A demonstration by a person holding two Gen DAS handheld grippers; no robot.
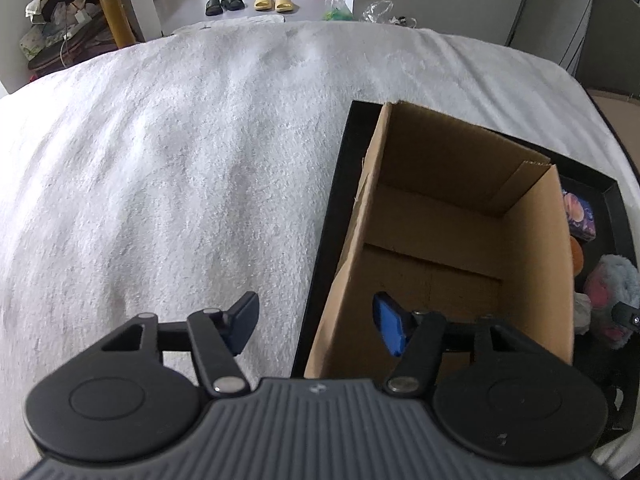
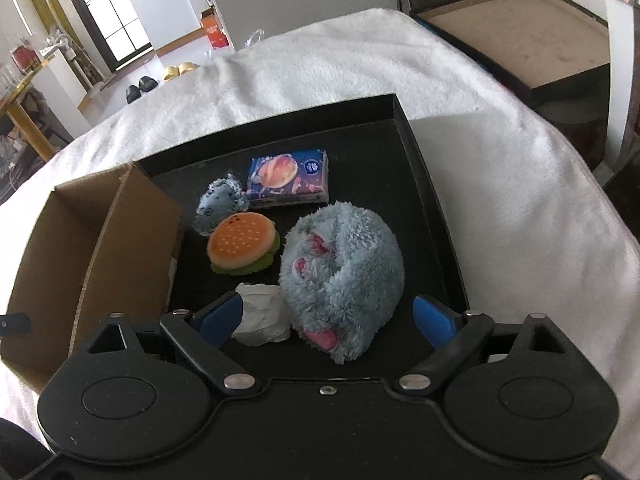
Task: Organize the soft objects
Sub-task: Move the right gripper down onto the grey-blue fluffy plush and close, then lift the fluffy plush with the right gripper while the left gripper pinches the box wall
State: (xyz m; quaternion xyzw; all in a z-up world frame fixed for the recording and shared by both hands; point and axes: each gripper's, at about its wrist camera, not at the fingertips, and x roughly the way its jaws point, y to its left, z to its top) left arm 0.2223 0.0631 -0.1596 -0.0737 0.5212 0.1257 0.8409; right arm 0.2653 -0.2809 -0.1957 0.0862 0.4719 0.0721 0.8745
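Left wrist view: the left gripper [image 1: 316,324] straddles the near left wall of the empty cardboard box [image 1: 460,216], its fingers apart and not pressing on it. The box stands in the black tray [image 1: 340,168].

Right wrist view: the right gripper [image 2: 328,320] has its fingers spread wide around the blue plush toy [image 2: 344,272], right of the box [image 2: 100,248], not squeezing it. Between toy and box lie a burger plush [image 2: 242,246] and crumpled white tissue [image 2: 262,314].
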